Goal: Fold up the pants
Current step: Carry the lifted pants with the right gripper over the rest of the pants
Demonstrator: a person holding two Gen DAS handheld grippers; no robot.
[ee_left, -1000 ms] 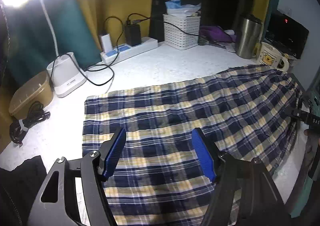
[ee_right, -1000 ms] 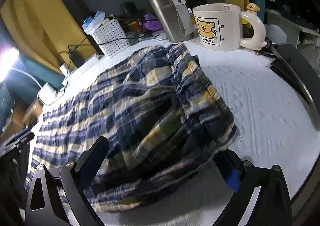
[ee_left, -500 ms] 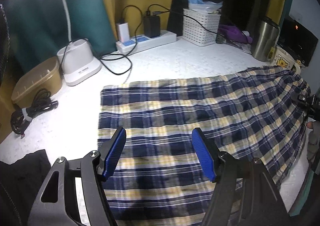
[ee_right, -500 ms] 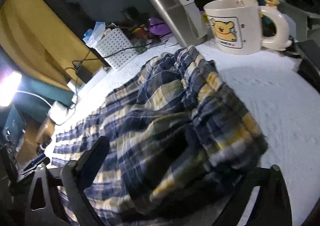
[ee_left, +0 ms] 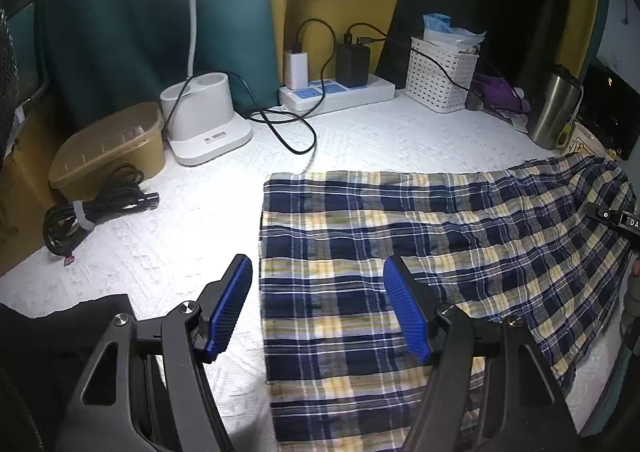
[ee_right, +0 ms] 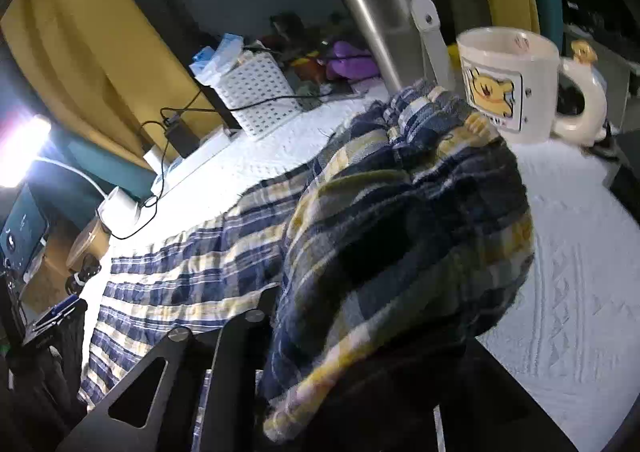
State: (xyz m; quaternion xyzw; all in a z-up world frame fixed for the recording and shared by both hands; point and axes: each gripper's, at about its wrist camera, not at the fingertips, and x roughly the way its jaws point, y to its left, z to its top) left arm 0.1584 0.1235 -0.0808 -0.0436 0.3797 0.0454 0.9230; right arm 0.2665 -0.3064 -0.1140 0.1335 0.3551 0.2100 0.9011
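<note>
Blue, yellow and white plaid pants (ee_left: 400,248) lie flat across a white textured table (ee_left: 180,252). My left gripper (ee_left: 318,272) hangs open over their left hem: one blue pad is above bare table, the other above the cloth, and nothing is held. At the far right end, my right gripper (ee_right: 360,336) has its jaws closing on the bunched waistband (ee_right: 400,220). The cloth is raised off the table and drapes over the fingers, hiding the pads. In the left wrist view the right gripper (ee_left: 616,218) shows at the pants' right edge.
A bear mug (ee_right: 508,88) and a steel tumbler (ee_right: 384,24) stand just behind the waistband. Along the back are a white basket (ee_left: 440,76), a power strip (ee_left: 340,92) with cables and a white lamp base (ee_left: 204,120). A brown container (ee_left: 108,144) and a cable bundle (ee_left: 88,208) sit left.
My right gripper's jaws have come together on the waistband and lifted it. The left gripper has shifted left to the hem edge, still open.
</note>
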